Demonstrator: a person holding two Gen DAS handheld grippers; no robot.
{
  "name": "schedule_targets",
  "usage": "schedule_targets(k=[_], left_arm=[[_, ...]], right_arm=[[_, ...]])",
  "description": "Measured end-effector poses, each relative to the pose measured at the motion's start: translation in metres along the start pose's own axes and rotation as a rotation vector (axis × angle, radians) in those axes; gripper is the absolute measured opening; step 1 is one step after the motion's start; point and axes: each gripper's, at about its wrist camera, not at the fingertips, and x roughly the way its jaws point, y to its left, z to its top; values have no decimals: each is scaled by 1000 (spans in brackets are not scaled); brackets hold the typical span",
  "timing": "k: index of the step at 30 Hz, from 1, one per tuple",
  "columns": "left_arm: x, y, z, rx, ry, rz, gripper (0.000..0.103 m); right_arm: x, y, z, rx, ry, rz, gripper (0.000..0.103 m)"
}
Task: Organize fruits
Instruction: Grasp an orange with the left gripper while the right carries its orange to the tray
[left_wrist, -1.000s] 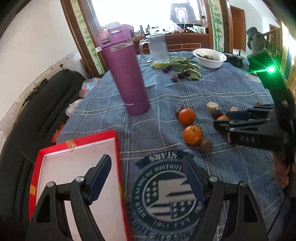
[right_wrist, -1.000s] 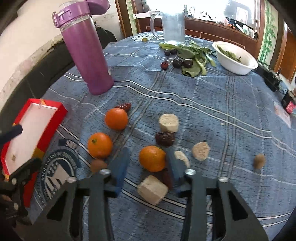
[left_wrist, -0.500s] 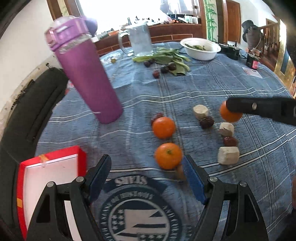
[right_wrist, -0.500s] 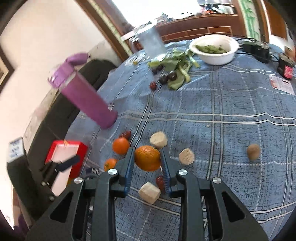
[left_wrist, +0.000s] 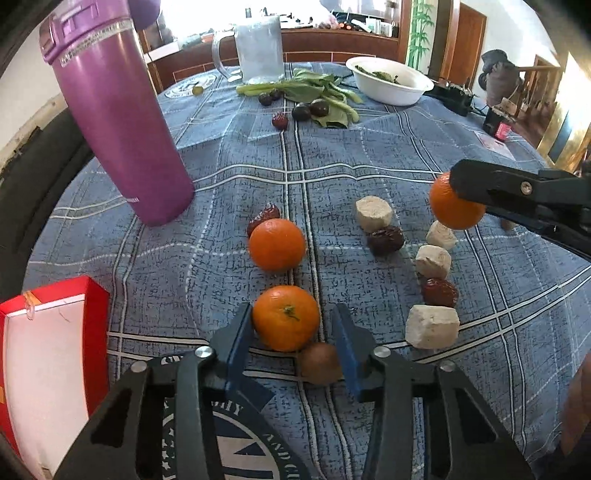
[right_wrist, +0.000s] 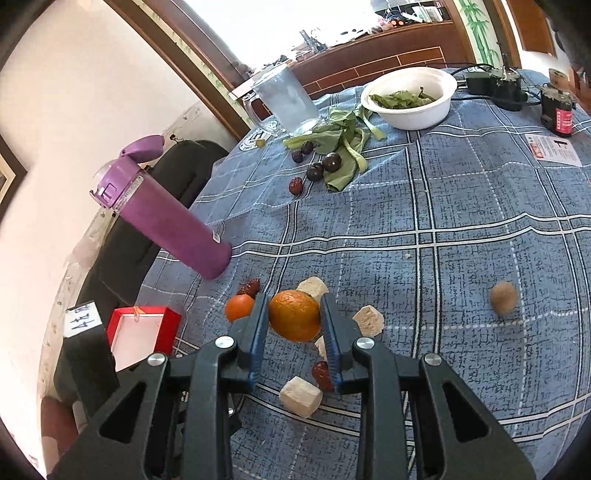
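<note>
Right gripper (right_wrist: 294, 326) clamps a round orange tangerine (right_wrist: 294, 319).
We see the left gripper (left_wrist: 291, 334) spread wide; its right finger (left_wrist: 345, 354) partly hides a small brown fruit (left_wrist: 319, 363).

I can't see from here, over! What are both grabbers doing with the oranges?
Right gripper shut on one orange, lifted. Left gripper open around another orange on the tablecloth. Small brown fruit sits between its fingers too.

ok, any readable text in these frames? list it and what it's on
"AND CU": part of the ring text on the tablecloth emblem; the rest is cut off.
"1": on the printed card; its other print is too small.
White tag: handwritten marks, not legible.
Purple bottle print, red canister label: too blurred.
</note>
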Motion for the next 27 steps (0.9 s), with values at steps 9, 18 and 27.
schedule_targets(k=[9,18,27], left_arm=[[-23,1,-5,-13,-67,8,35],[-99,38,-34,-48,-206,75,35],[-147,119,-95,-168,-213,195,35]], right_arm=[[1,23,-10,-82,3,33,30],[1,51,-23,-177,-15,81,31],[9,115,-70,-382,44,137,31]])
